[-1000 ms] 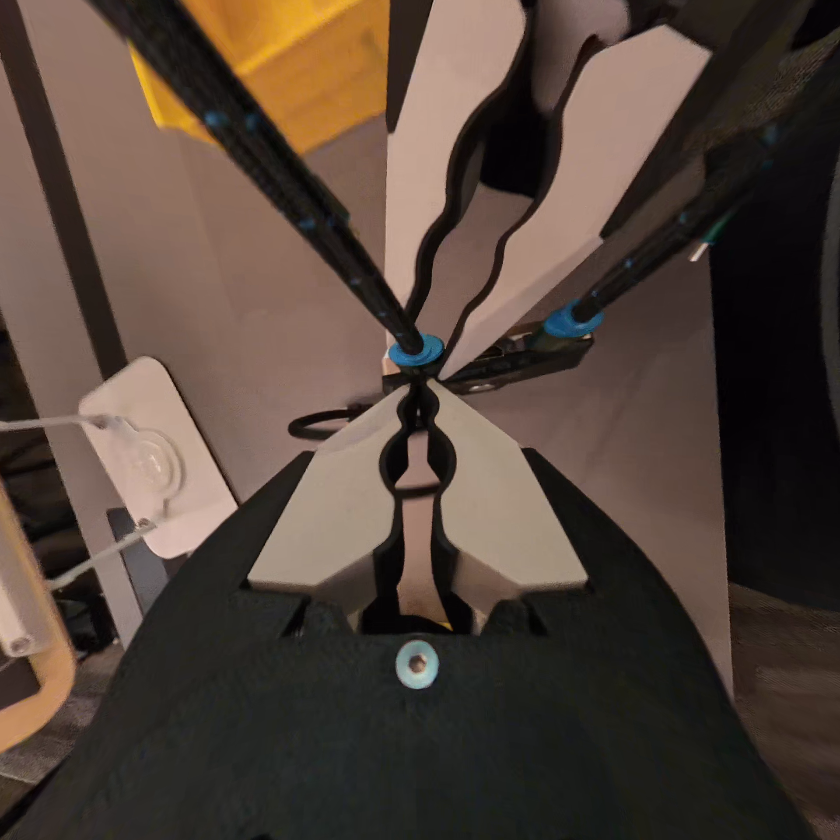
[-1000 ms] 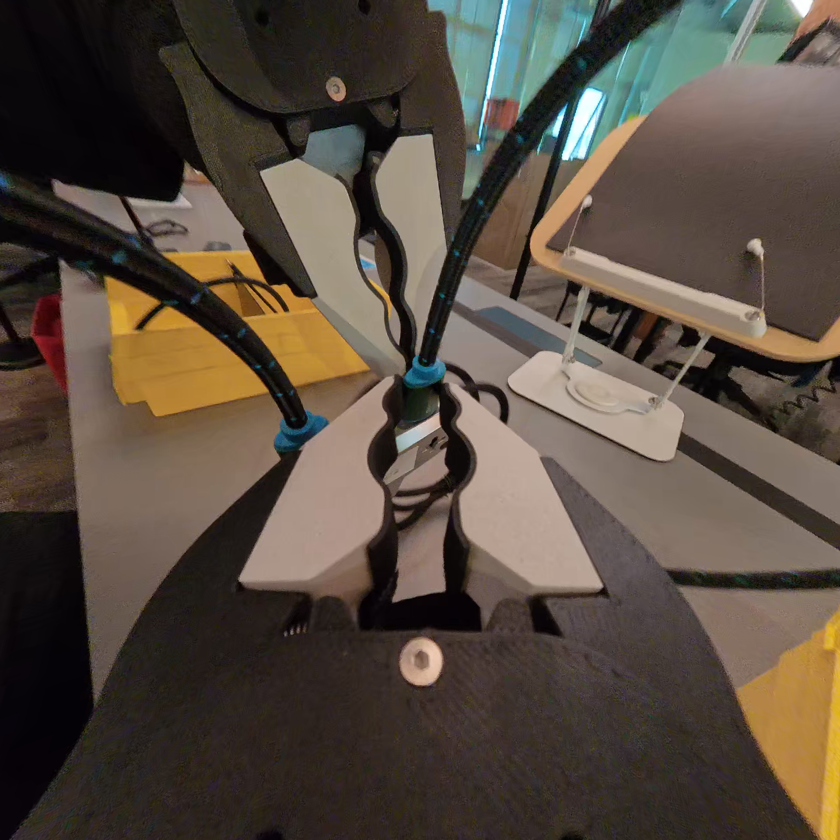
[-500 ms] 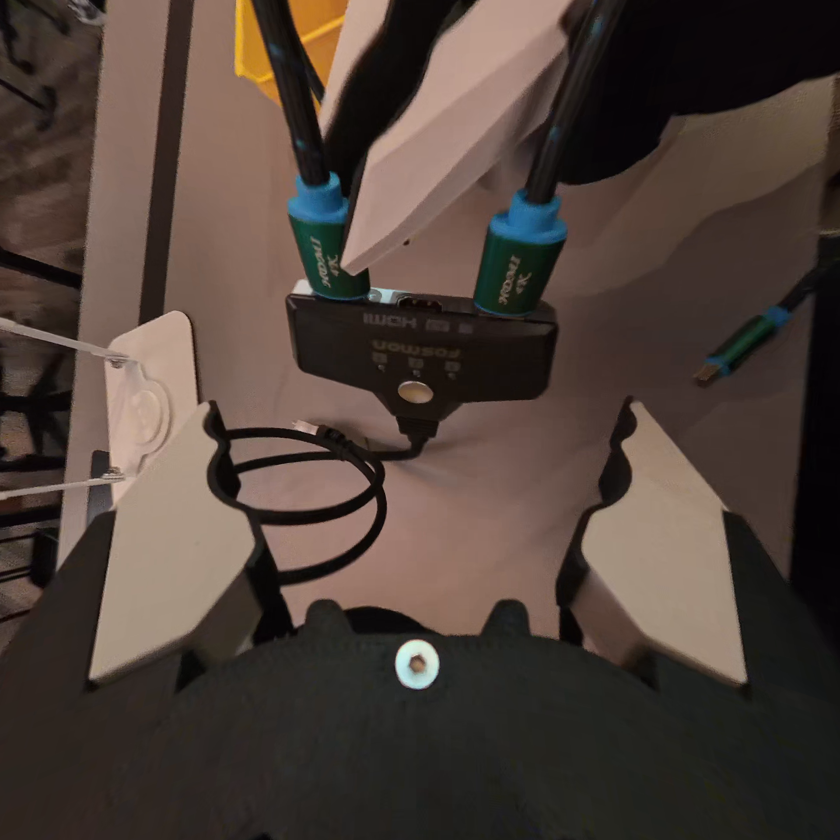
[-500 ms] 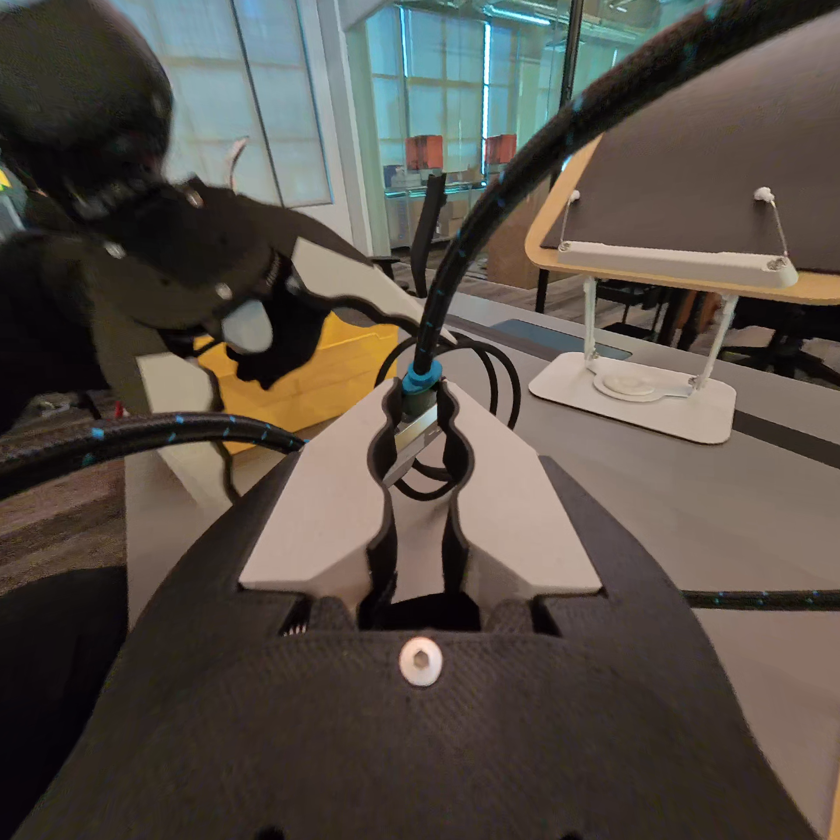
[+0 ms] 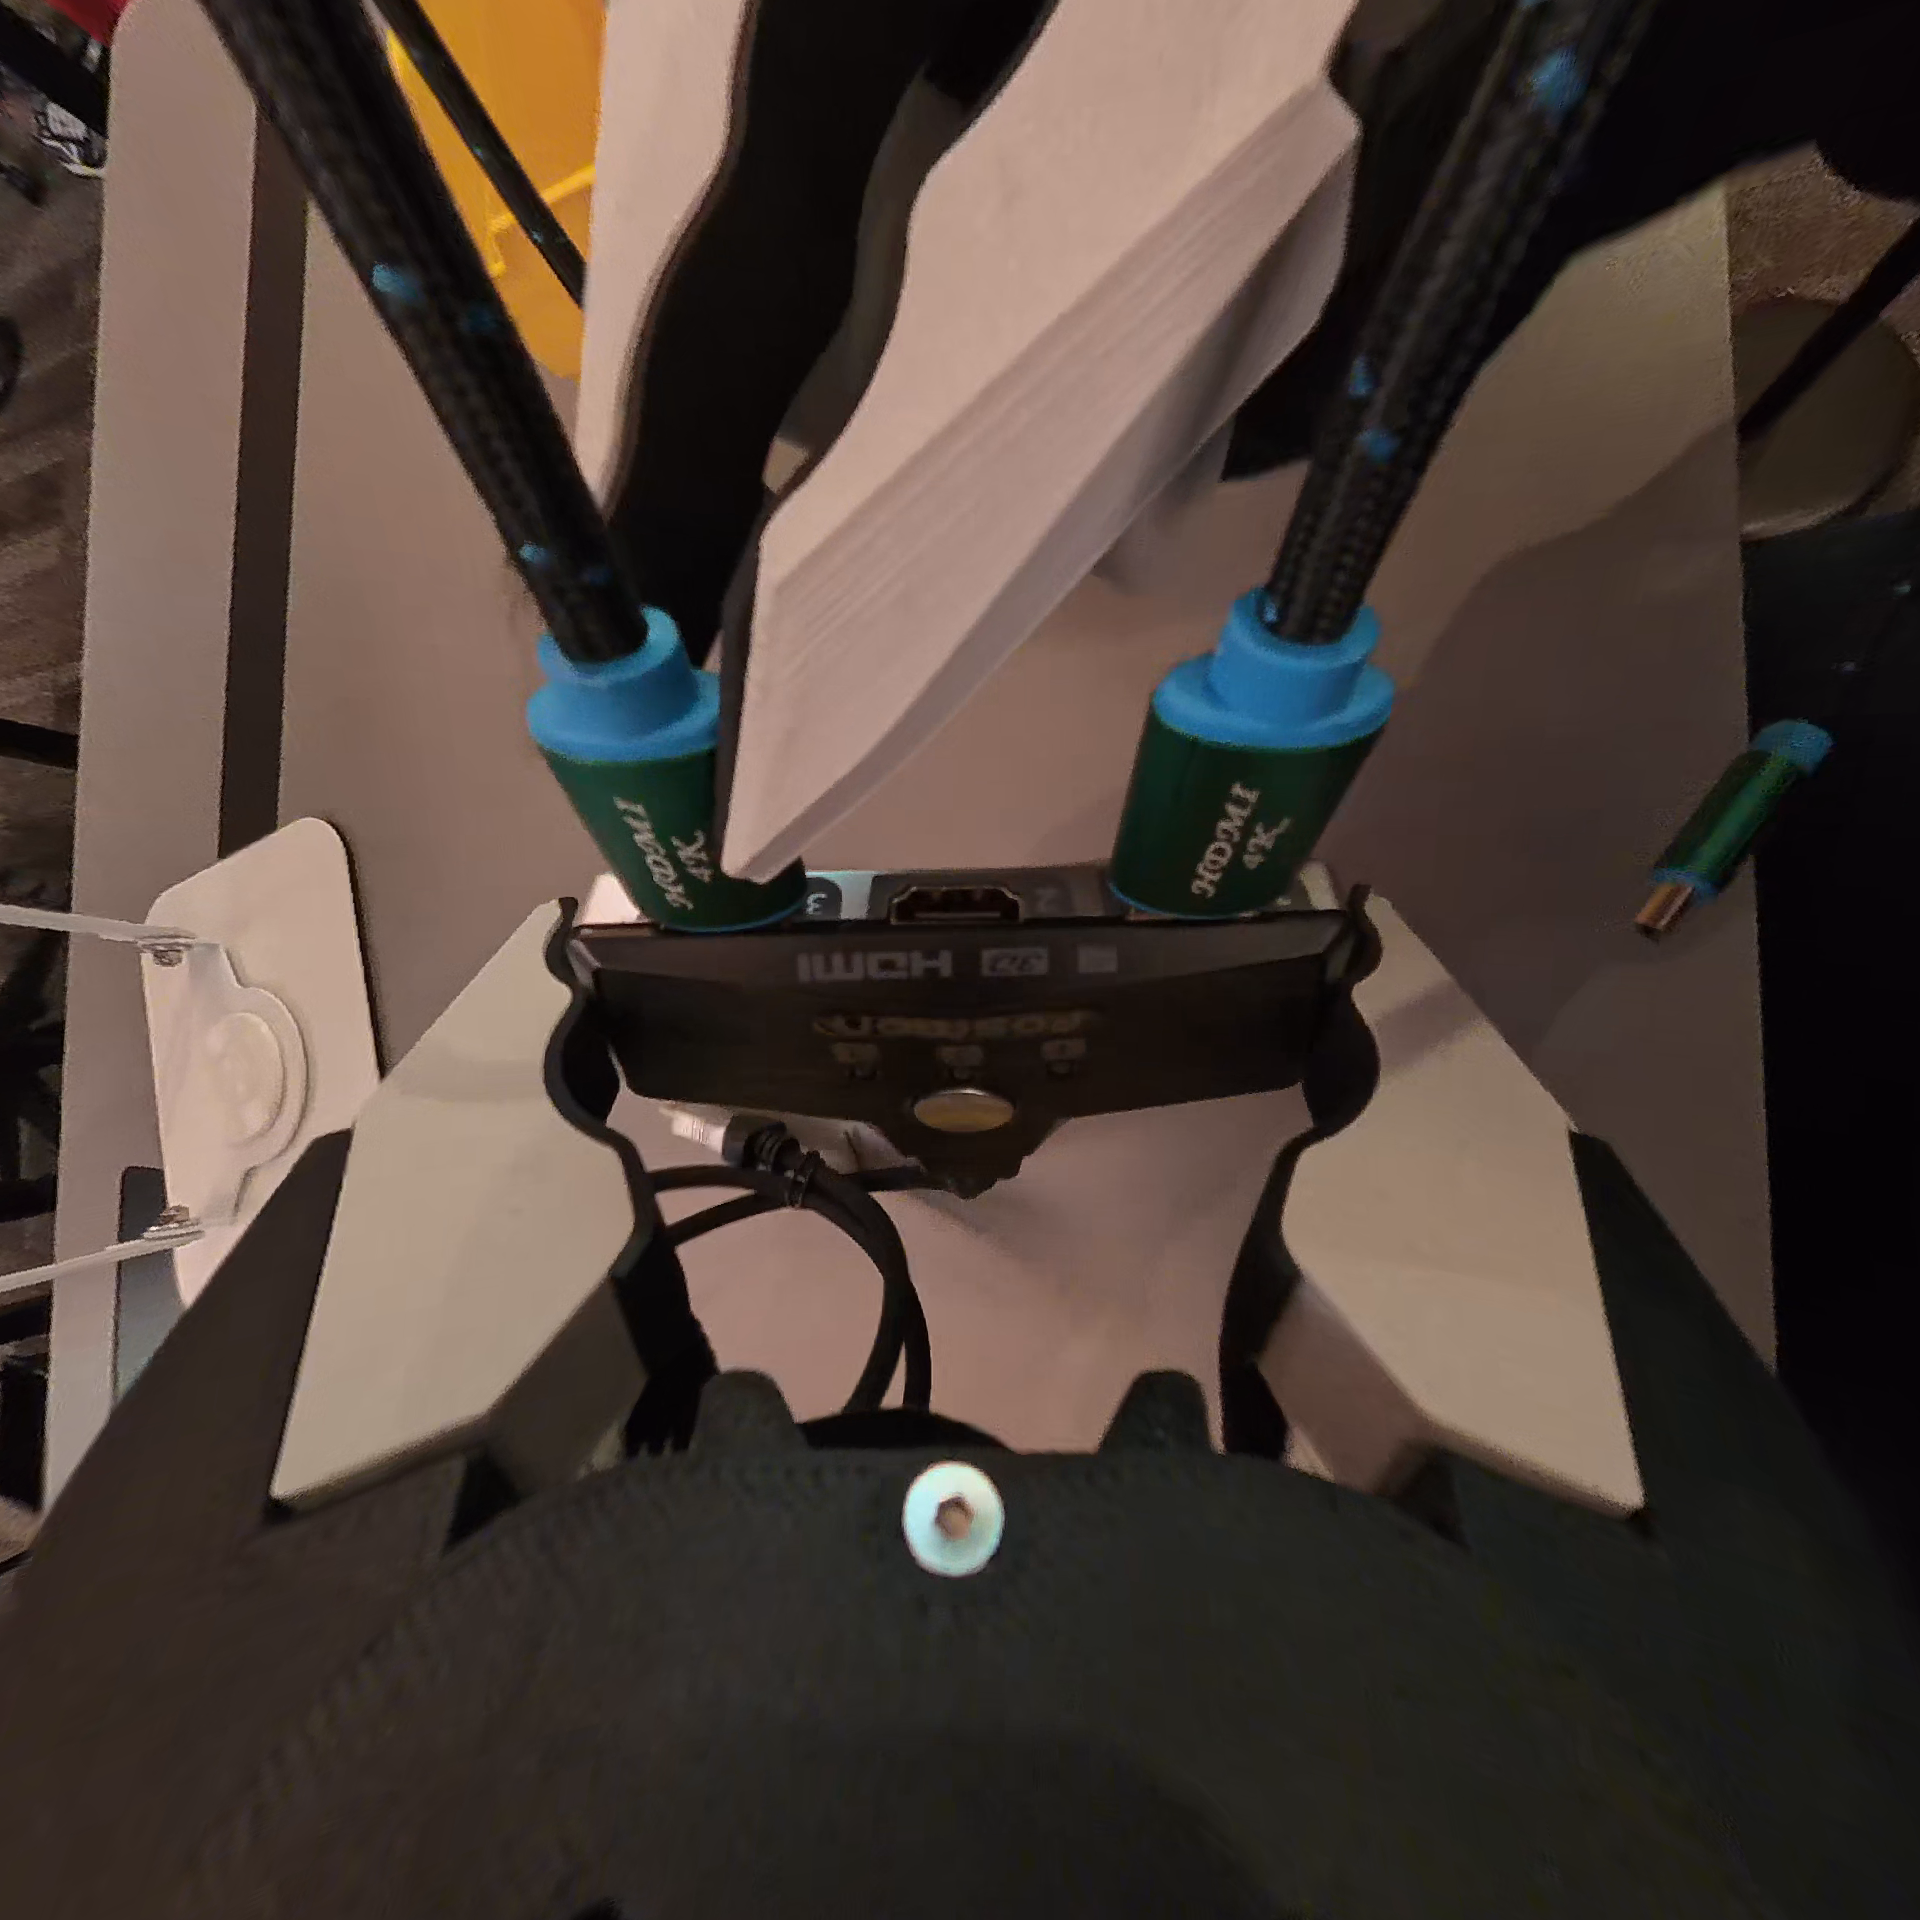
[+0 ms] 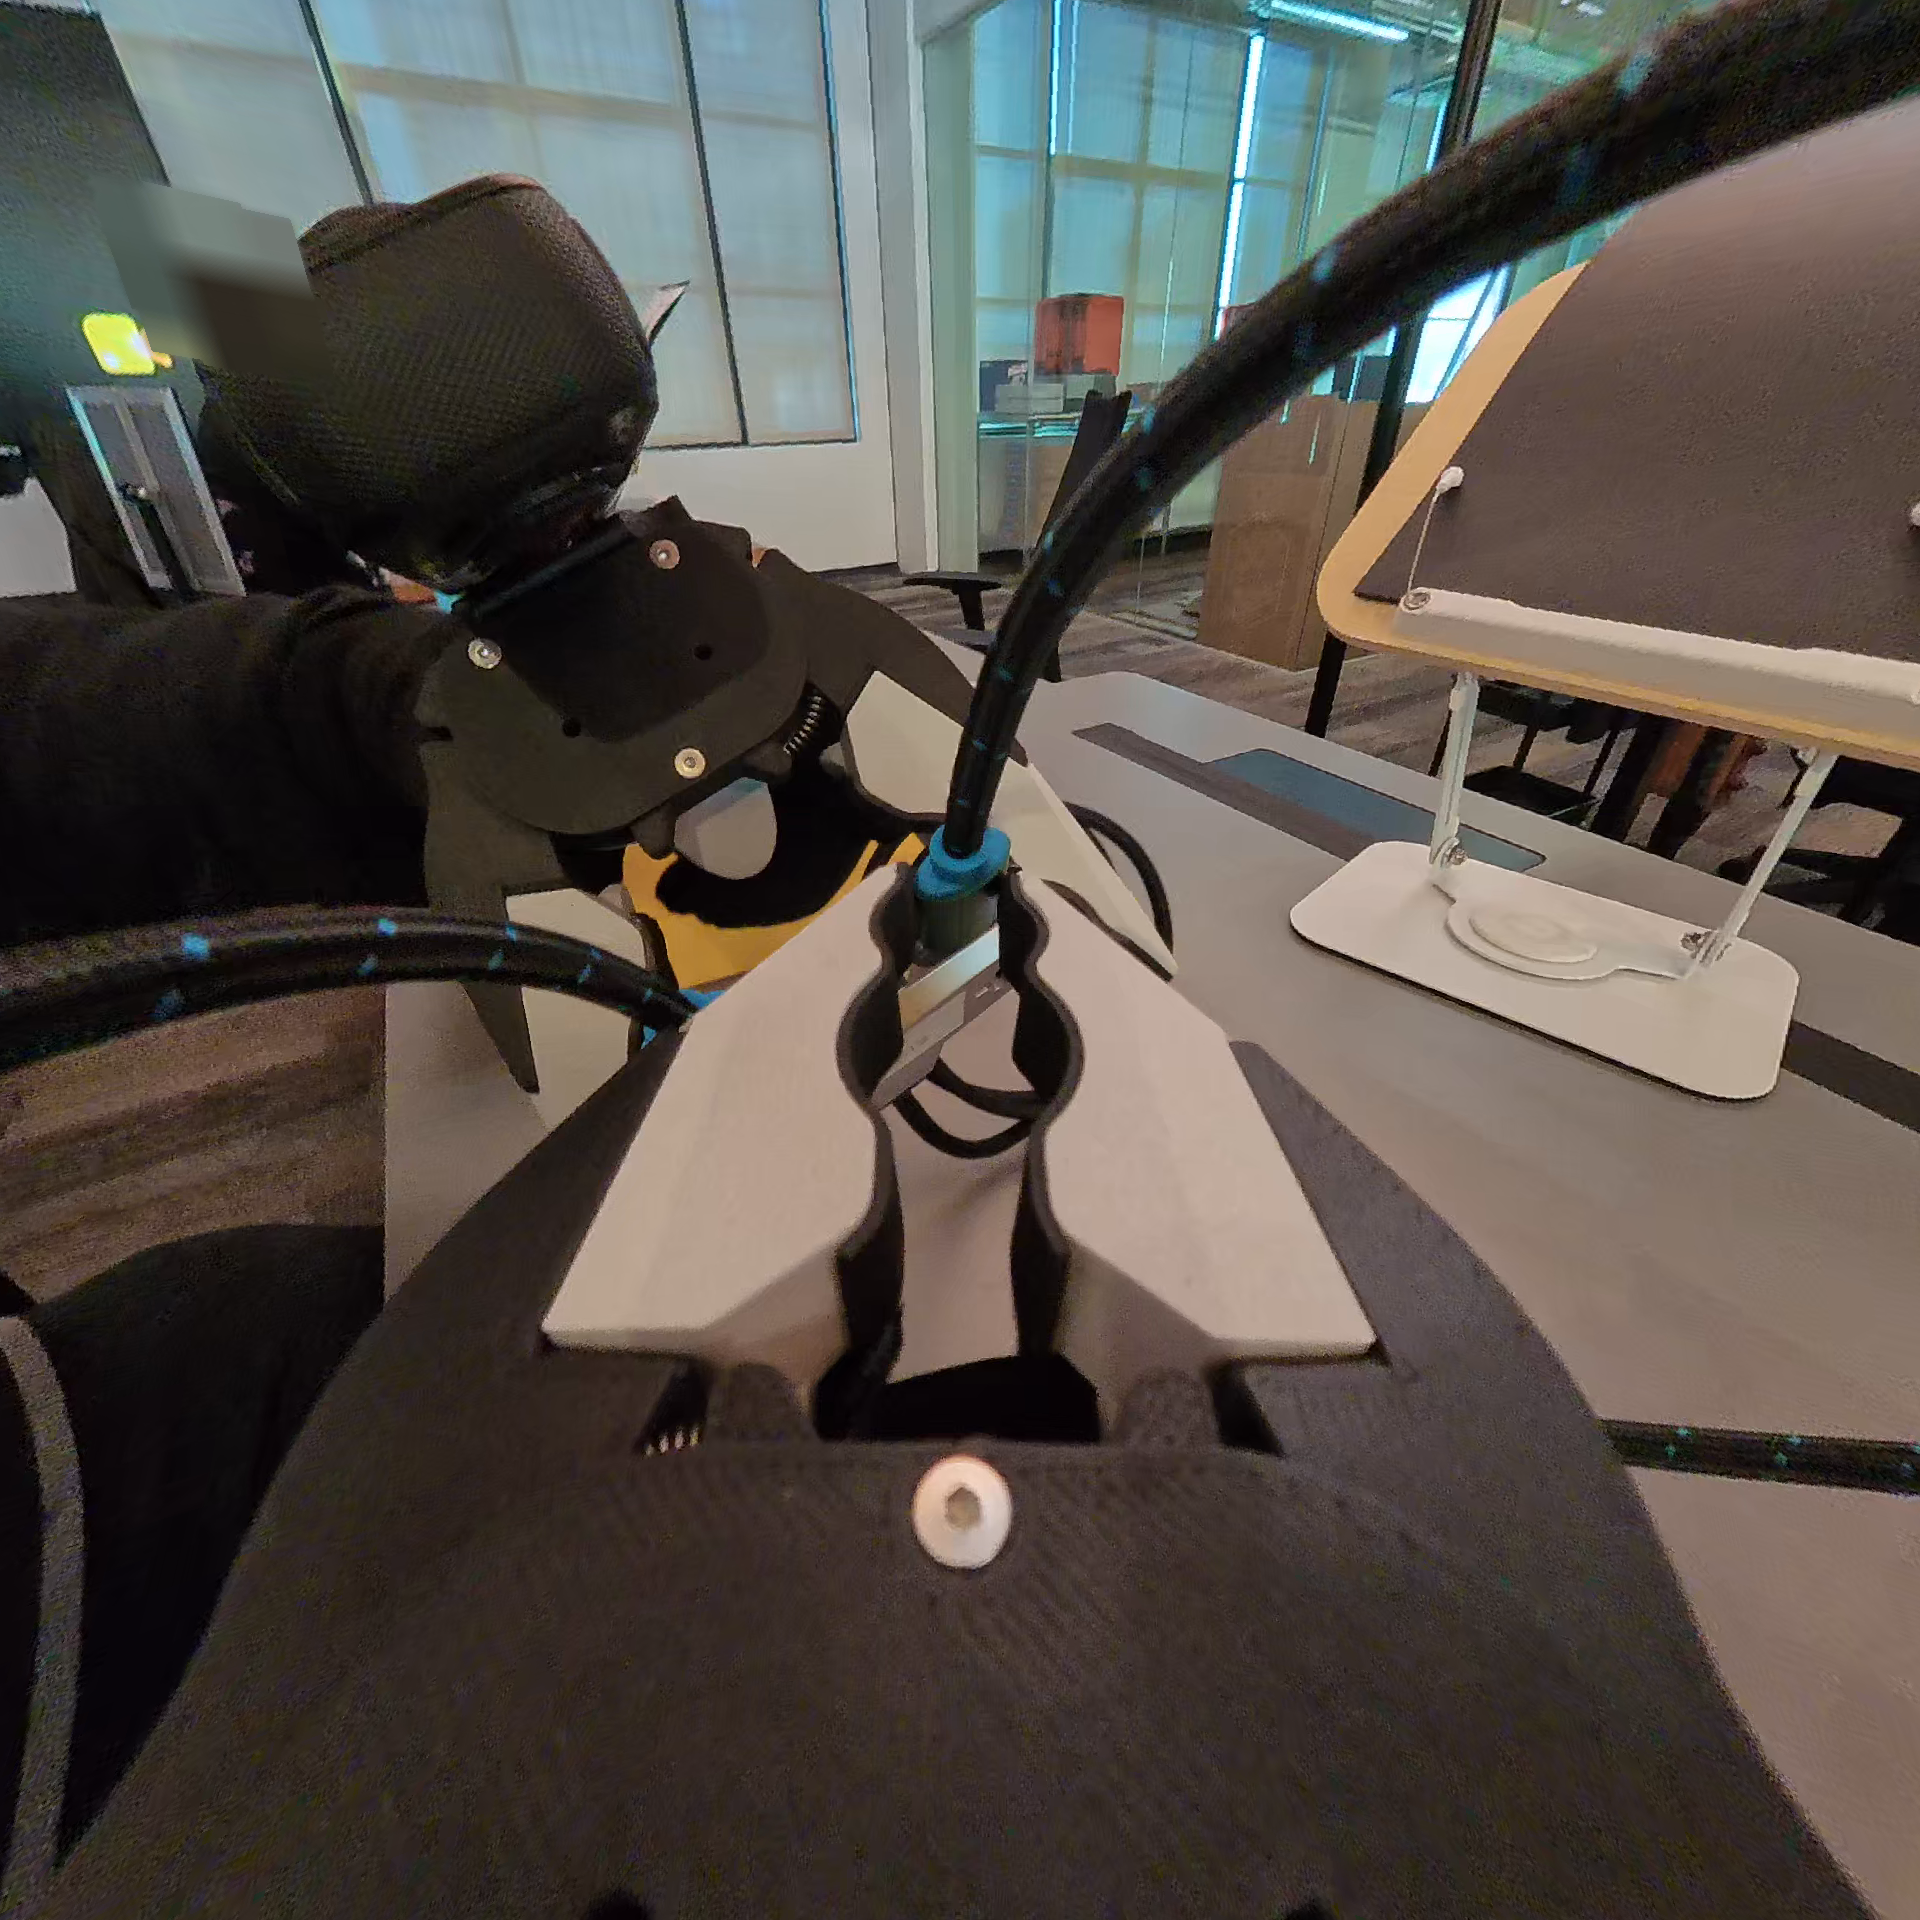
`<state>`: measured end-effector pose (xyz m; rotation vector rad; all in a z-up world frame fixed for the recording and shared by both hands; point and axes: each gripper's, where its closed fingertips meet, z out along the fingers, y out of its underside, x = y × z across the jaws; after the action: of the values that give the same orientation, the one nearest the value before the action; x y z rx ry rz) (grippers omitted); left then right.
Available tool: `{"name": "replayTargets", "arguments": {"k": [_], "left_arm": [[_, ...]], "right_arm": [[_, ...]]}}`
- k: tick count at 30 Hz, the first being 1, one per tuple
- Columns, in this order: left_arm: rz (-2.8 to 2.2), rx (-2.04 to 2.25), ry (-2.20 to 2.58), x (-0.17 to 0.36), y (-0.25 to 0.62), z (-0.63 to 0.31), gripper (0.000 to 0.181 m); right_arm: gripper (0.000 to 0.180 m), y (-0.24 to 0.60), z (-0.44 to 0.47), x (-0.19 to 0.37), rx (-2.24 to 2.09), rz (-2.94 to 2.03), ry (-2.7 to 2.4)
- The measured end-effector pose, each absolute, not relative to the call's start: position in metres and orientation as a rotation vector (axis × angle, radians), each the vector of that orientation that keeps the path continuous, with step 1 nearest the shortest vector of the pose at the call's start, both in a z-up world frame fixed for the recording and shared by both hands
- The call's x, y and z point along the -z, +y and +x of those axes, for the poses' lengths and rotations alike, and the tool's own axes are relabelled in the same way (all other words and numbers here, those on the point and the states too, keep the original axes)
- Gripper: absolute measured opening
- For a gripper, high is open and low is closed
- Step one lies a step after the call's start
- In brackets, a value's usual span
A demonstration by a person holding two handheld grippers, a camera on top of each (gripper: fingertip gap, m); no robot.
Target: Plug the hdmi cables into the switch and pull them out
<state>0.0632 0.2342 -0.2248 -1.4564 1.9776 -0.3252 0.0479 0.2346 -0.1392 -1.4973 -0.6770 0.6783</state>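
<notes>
The black HDMI switch [image 5: 966, 1013] lies on the grey table. My left gripper [image 5: 961, 935] is shut on it, one finger on each short end. Two green plugs with blue collars sit in its outer ports: the left plug [image 5: 665, 821] and the right plug [image 5: 1236, 800]. The middle port [image 5: 961, 902] is empty. My right gripper [image 6: 956, 904] is shut on the left plug [image 6: 956, 909], and its fingers [image 5: 987, 499] come down from above in the left wrist view. A third plug [image 5: 1725, 831] lies loose on the table to the right.
A yellow bin [image 5: 499, 156] stands behind the switch. A white stand base [image 6: 1538, 935] holds a tilted board [image 6: 1662, 468] at the right. The switch's thin black lead [image 5: 831, 1247] loops between my left fingers. A braided cable [image 6: 1766, 1455] crosses the table. About 7 centimeters separates my left fingertips from my right.
My left gripper opened wide, moved over the switch and has now closed on its two ends. My right gripper has kept its hold on the left plug.
</notes>
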Motion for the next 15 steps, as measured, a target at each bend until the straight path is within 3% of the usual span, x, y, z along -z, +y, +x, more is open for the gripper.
{"name": "replayTargets", "arguments": {"k": [5,9,15], "left_arm": [[-1.43,0.142,2.164,0.228,0.234,0.046,0.129],[-1.407,-0.021,2.339,0.23,0.23,0.03,0.128],[-1.399,-0.036,2.457,0.217,0.222,0.023,0.127]], "right_arm": [[0.016,0.227,0.047,0.143,-0.55,-1.526,-0.835],[0.028,0.224,0.044,0.139,-0.475,-1.526,-0.892],[0.017,0.218,0.045,0.151,-0.417,-1.547,-0.997]]}}
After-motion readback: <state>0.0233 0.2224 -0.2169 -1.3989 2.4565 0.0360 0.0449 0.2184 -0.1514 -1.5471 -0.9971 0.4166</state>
